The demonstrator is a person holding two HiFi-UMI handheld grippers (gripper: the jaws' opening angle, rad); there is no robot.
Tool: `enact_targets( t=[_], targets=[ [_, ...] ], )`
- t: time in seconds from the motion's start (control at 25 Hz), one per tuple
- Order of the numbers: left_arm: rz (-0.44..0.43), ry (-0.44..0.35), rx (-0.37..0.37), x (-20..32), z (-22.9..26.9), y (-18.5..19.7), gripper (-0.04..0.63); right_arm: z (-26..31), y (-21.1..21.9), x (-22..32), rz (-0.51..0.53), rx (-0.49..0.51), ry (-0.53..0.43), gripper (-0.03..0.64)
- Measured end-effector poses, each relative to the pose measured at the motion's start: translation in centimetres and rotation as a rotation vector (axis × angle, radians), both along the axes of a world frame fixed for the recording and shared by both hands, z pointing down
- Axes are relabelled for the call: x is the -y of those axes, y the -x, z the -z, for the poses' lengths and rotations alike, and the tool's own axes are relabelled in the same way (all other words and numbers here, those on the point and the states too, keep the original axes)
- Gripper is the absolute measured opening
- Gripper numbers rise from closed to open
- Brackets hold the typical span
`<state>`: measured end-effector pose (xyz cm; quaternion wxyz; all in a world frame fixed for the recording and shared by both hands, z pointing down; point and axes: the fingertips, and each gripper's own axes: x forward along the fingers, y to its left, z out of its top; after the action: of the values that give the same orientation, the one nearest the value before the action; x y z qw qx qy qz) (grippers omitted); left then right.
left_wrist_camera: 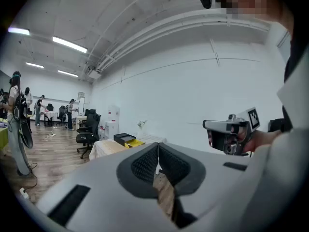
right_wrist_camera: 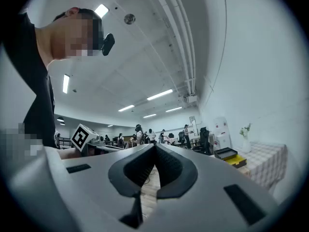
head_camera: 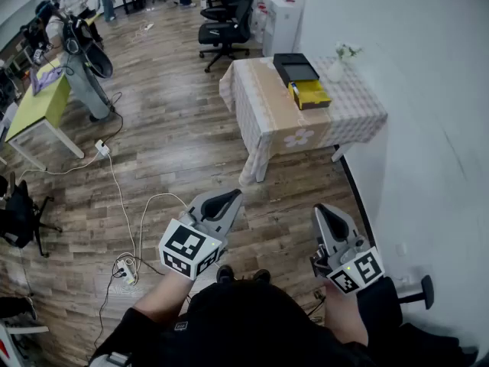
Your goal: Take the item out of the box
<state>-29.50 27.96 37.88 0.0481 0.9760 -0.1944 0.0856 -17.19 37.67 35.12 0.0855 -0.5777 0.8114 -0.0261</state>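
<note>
On the table (head_camera: 267, 117) beside the right-hand wall (head_camera: 428, 90), the box (head_camera: 296, 67) lies at the far end; a tray (head_camera: 312, 95) touches its near side; a vase (head_camera: 337, 69) stands just right of it; an office chair (head_camera: 228, 23) stands behind the table.

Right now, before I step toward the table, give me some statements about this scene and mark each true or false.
1. The left tongs and the right tongs are both shut with nothing between them. True.
2. The black box sits on the floor. False: it is on the checked-cloth table.
3. A vase of flowers stands on the table near the box. True.
4. The left tongs touch the box. False: they are held well short of the table, over the wood floor.
</note>
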Motion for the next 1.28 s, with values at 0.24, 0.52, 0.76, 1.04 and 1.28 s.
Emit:
enact_targets(
  t=[0.24, 0.52, 0.76, 1.04, 1.28],
  targets=[
    [-0.004, 0.011, 0.002, -0.3, -0.4, -0.9, 0.015, -0.2, -0.6, -0.2, 0.004, 0.009, -0.001, 0.035],
    [-0.023, 0.003, 0.006, -1.3, -0.1, -3.7, 0.015, -0.2, -3.1, -1.7, -0.022, -0.006, -0.006, 0.035],
    [-0.043, -0.006, 0.017, -3.3, -0.1, -6.9, 0.015, 0.5, -5.6, -4.0, 0.015, 0.065, -0.052, 0.038],
    [-0.055, -0.019, 0.033, -6.0, -0.2, -9.6, 0.015, -0.3, -7.1, -6.9, 0.064, 0.092, -0.059, 0.040],
    [-0.077, 0.001, 0.041, -6.5, -0.9, -11.1, 0.015, -1.9, -8.0, -7.2, 0.061, 0.101, -0.012, 0.040]
  ],
)
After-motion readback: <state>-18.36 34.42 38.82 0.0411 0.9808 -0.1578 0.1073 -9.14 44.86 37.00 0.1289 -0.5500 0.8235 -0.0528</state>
